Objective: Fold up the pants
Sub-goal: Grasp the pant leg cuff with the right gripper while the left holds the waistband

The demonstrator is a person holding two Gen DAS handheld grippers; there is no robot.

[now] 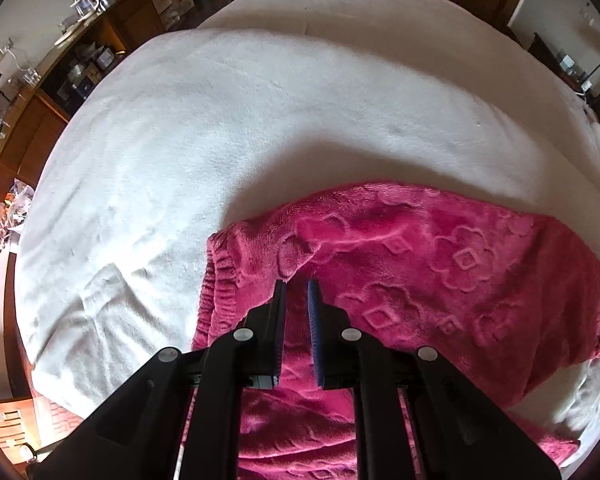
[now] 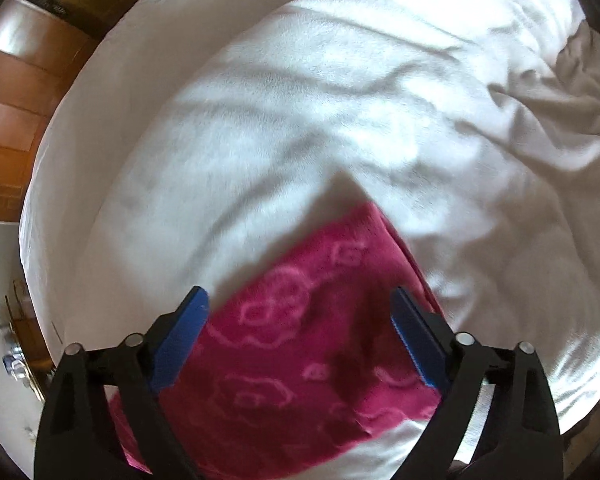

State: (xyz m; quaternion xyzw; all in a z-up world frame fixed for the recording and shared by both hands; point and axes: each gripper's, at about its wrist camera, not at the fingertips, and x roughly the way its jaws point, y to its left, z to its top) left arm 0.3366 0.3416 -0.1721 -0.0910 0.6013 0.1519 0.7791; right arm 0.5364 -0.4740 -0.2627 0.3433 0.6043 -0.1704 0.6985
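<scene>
The pink fleece pants (image 1: 440,272) with an embossed flower pattern lie on a white bed (image 1: 260,120). In the left wrist view the elastic waistband (image 1: 216,276) is at the left, and my left gripper (image 1: 297,286) is shut on a fold of the pants near the waistband. In the right wrist view another part of the pants (image 2: 300,352) lies flat under my right gripper (image 2: 300,300), which is wide open and empty, its blue pads (image 2: 414,334) on either side of the fabric.
The white blanket covers the bed all around the pants. A rumpled grey-white cover (image 2: 572,88) lies at the far right. Wooden shelves with clutter (image 1: 80,64) stand beyond the bed's left edge, and wooden floor (image 2: 16,92) shows past it.
</scene>
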